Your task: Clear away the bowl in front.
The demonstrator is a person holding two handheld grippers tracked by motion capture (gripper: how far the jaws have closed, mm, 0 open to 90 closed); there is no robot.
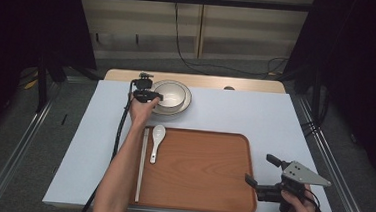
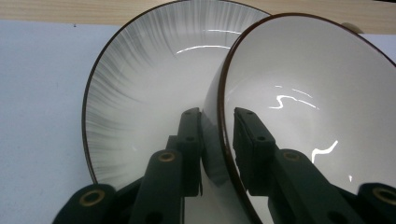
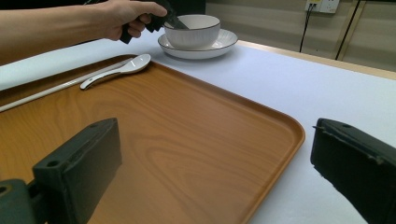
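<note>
One hand-held gripper (image 2: 217, 140) clamps the upright bowl's (image 2: 299, 93) rim, mouth facing up.

White bowl (image 2: 299, 93), brown rim; grey-streaked plate (image 2: 140, 88)

High view looks down from 6 o'clock; left gripper view hugs white brown-rimmed bowl (image 2: 299, 93); right gripper view shares it (image 3: 192, 29), far at 11 o'clock.

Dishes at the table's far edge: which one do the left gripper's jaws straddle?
The bowl, one jaw on each side of its rim. The plate sits under it, outside the left gripper.
</note>
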